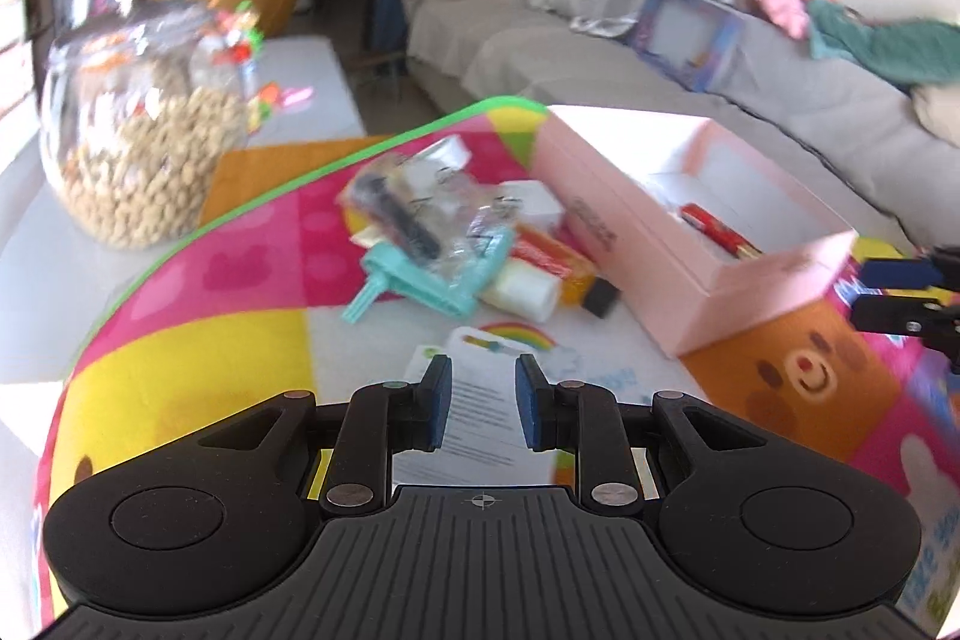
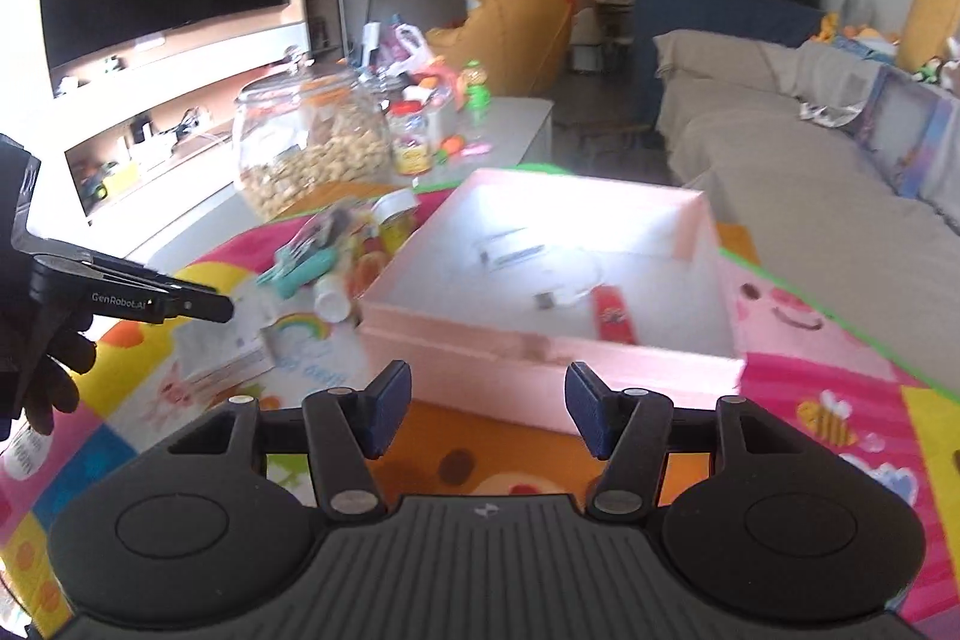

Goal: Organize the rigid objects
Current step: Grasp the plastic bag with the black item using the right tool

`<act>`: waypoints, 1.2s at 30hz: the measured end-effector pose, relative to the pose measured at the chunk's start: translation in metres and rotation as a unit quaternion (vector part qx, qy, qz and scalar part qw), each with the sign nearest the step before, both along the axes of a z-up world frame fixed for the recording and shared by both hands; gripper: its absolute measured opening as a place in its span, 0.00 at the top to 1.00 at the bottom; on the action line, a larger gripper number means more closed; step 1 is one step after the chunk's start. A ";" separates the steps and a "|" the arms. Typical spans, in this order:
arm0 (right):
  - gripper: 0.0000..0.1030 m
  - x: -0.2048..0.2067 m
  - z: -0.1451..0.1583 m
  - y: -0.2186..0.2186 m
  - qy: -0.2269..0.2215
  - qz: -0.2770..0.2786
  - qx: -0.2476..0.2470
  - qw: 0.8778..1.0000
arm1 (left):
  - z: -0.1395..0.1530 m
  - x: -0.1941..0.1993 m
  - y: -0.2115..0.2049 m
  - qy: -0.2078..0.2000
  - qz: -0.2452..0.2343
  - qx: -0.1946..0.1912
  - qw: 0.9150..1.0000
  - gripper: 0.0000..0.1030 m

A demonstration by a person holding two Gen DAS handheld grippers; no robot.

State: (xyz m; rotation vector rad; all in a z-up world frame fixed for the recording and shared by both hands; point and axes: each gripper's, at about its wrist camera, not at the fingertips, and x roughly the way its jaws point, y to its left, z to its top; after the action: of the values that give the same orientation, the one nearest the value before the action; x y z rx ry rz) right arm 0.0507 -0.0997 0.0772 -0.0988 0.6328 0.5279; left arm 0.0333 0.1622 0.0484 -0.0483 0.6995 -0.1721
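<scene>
Clearly I read "GenRobot.AI" on my left gripper (image 2: pixel 198 307); both it and my right gripper (image 2: pixel 489 412) tilt down, jaws spread and empty, facing the pink box (image 2: pixel 540 358) on the mat (image 1: pixel 180 370)

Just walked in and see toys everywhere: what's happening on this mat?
A person with a handheld gripper in each hand is sorting small items into an open pink cardboard box on the colourful play mat. A red flat item already lies inside. The left gripper hangs empty over a white leaflet; the right gripper is empty too.
</scene>
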 end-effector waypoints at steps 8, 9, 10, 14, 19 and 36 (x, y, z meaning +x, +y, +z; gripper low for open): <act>0.42 0.028 0.021 0.074 0.026 0.067 0.030 0.997 | 0.000 -0.007 0.019 0.010 0.082 -0.011 0.997 0.72; 0.41 0.042 0.024 0.089 0.035 0.074 0.032 0.996 | -0.001 -0.008 0.023 0.014 0.082 -0.023 0.996 0.72; 0.42 0.056 0.026 0.103 0.046 0.078 0.033 0.995 | -0.002 -0.010 0.026 0.015 0.079 -0.035 0.996 0.71; 0.41 0.121 0.023 0.163 0.103 0.071 0.036 0.991 | -0.002 -0.021 0.034 -0.001 0.081 -0.046 0.996 0.71; 0.42 0.178 -0.006 0.227 0.121 0.040 -0.017 0.992 | -0.001 -0.031 0.041 -0.017 0.074 -0.091 0.993 0.72; 0.82 0.058 -0.015 0.144 0.130 0.109 -0.026 0.985 | -0.011 0.012 0.031 0.014 0.094 -0.155 0.983 0.71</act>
State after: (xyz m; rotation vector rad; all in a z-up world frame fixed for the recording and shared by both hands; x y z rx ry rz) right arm 0.1083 0.0440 0.0625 -0.1509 0.8965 0.7424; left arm 0.0454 0.1930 0.0374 -0.4149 0.6871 -0.0985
